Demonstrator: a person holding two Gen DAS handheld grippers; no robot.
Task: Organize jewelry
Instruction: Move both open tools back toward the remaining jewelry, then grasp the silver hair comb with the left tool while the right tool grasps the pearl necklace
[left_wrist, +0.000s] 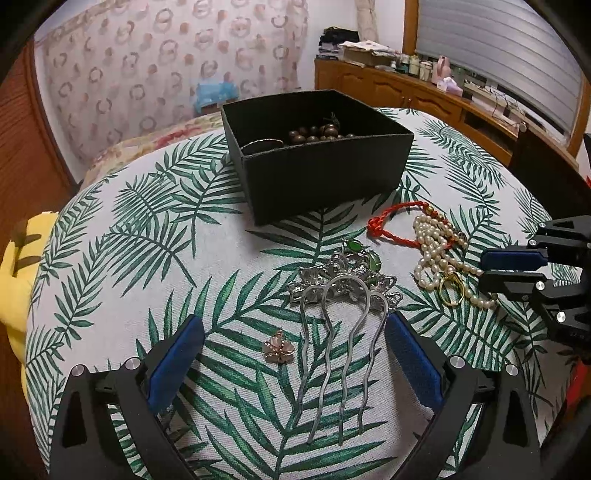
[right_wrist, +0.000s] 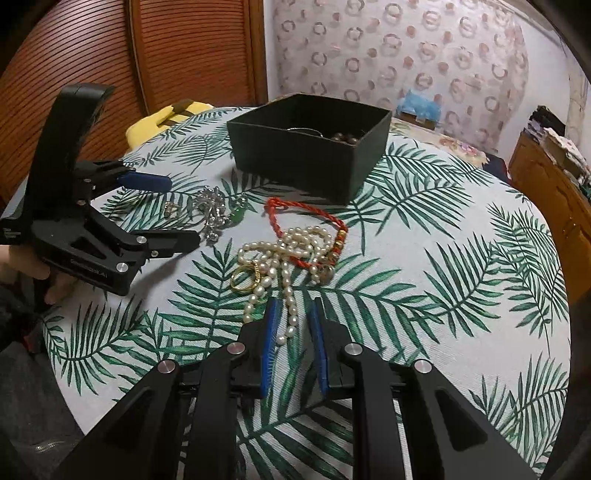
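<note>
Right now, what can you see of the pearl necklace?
The pearl necklace is a strand of small cream, slightly irregular beads, heaped in loose loops on the leaf-print cloth in front of the black box. It lies tangled over the red cord bracelet, with a gold ring against it. One tail runs between the right gripper's narrowly parted pads.

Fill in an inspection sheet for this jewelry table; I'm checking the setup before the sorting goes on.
Surface: round table under a palm-leaf cloth.
Job's things: black box holding brown beads; outside it a silver hair comb, pink flower charm, red cord bracelet, pearl necklace, gold ring.
Clutter: nothing seen on the table.
Grippers: left gripper open, straddling the comb; right gripper narrowly open, a pearl strand between its pads, grip unclear.
Cables: wires on the far sideboard.
Surroundings: patterned curtain, yellow object beside the table.
</note>
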